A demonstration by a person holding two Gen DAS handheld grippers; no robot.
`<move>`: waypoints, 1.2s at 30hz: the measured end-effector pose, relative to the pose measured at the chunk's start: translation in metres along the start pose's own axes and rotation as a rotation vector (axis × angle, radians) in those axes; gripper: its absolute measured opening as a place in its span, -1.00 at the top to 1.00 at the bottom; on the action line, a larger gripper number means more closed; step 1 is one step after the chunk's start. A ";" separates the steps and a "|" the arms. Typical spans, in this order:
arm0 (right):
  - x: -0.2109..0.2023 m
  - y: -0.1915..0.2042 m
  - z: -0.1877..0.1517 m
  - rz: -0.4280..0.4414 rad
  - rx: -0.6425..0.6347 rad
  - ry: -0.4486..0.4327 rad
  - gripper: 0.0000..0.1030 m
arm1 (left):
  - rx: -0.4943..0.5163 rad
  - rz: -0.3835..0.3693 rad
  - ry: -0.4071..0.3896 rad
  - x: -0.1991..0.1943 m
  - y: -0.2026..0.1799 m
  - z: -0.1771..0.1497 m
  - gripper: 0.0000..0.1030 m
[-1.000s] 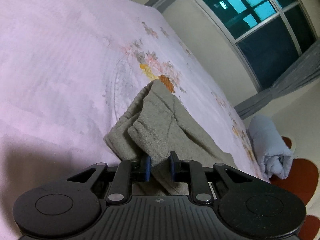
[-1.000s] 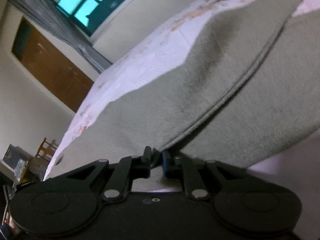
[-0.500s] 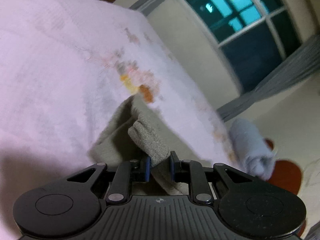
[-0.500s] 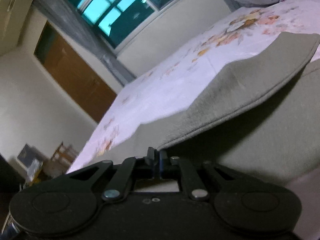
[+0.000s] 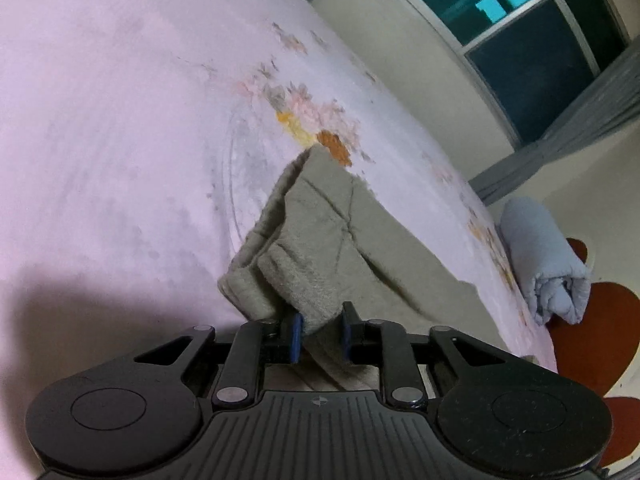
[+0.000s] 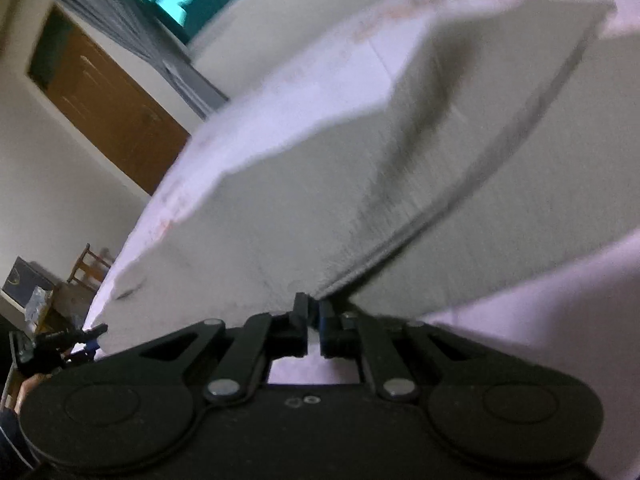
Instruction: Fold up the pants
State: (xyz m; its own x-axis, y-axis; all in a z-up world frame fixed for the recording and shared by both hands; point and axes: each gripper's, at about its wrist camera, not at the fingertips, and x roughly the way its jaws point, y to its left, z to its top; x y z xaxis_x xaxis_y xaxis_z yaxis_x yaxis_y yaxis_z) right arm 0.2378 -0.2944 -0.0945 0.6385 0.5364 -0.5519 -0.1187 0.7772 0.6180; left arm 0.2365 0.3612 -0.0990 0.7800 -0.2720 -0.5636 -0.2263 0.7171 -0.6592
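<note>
Grey-green fleece pants lie on a pink floral bedsheet. In the left wrist view my left gripper is shut on a thick cuff end of the pants, which lies folded back over the rest of the cloth. In the right wrist view my right gripper is shut on a thin edge of the pants, whose upper layer lies over a lower layer; this view is blurred. My left gripper also shows small at the far left of the right wrist view.
A rolled pale blue blanket lies at the far right edge of the bed. A window with grey curtains is behind the bed. A brown door and a wooden chair stand at the left.
Both grippers lifted their cloth edges half a second ago and have come back down. The right view swung down, and the raised upper layer now lies close on the lower one.
</note>
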 end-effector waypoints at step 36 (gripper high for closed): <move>-0.034 -0.242 0.191 -0.134 0.528 -0.362 0.90 | 0.394 0.574 -0.185 0.073 -0.158 -0.102 -1.00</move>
State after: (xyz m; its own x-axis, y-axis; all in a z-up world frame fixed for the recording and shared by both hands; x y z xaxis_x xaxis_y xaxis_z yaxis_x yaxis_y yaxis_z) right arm 0.3904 -0.5632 -0.1180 0.8486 0.2293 -0.4768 0.3102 0.5144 0.7995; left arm 0.2693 0.1629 -0.0868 0.6949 0.3057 -0.6509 -0.4302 0.9020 -0.0357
